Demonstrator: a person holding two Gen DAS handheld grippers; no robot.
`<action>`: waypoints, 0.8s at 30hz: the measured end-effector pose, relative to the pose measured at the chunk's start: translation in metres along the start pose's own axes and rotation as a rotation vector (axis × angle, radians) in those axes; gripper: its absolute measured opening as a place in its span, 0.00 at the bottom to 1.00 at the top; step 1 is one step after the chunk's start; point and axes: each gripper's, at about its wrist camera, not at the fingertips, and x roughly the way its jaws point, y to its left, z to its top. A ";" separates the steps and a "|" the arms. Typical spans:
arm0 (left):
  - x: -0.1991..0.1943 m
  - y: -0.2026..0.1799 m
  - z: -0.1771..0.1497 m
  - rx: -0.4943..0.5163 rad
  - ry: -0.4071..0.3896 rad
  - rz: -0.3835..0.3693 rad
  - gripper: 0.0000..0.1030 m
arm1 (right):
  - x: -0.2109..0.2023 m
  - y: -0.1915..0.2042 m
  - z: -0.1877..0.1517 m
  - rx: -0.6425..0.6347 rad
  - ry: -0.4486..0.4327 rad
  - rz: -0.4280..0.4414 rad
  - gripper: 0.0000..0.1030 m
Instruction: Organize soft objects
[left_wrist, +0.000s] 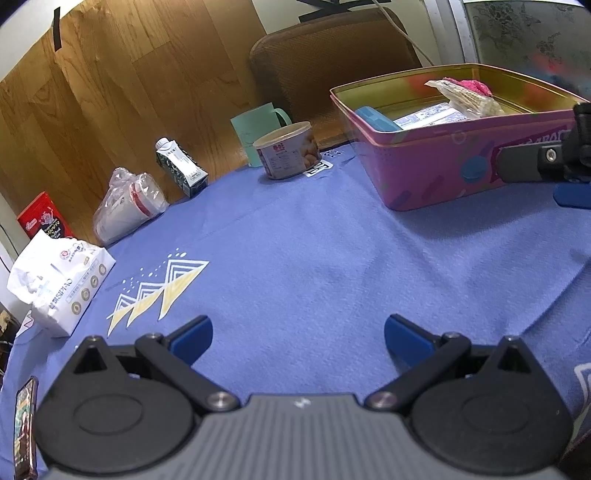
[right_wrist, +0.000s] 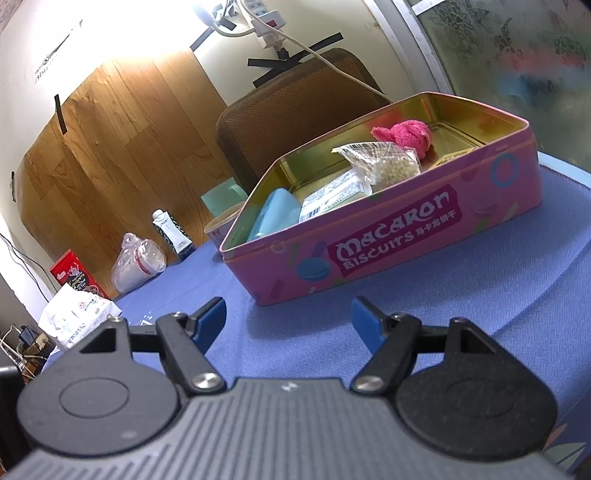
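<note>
A pink Macaron Biscuits tin (right_wrist: 406, 236) stands open on the blue cloth; it also shows in the left wrist view (left_wrist: 436, 166). Inside lie a pink fuzzy cloth (right_wrist: 404, 134), a clear bag of white beads (right_wrist: 388, 162), a white tissue pack (right_wrist: 332, 195) and a light blue soft block (right_wrist: 275, 216). My right gripper (right_wrist: 288, 319) is open and empty, just in front of the tin. My left gripper (left_wrist: 298, 334) is open and empty over bare cloth, left of the tin. The right gripper's finger shows at the left wrist view's right edge (left_wrist: 532, 162).
Along the back-left edge stand a round can (left_wrist: 288, 149), a mint mug (left_wrist: 258, 129), a milk carton (left_wrist: 181, 166), a bagged cup (left_wrist: 127, 206), a white wipes pack (left_wrist: 59, 284) and a red box (left_wrist: 42, 218). A phone (left_wrist: 24, 428) lies near left. A brown chair (left_wrist: 332, 62) stands behind.
</note>
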 end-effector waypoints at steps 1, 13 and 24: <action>0.000 0.000 0.000 0.001 0.000 -0.003 1.00 | 0.000 0.000 0.000 0.000 0.000 0.000 0.75; -0.002 -0.005 0.001 0.001 0.028 -0.031 1.00 | 0.001 0.000 -0.002 0.004 0.002 0.000 0.75; -0.004 -0.007 0.001 0.002 0.041 -0.052 1.00 | 0.000 0.000 -0.002 0.008 0.002 -0.001 0.75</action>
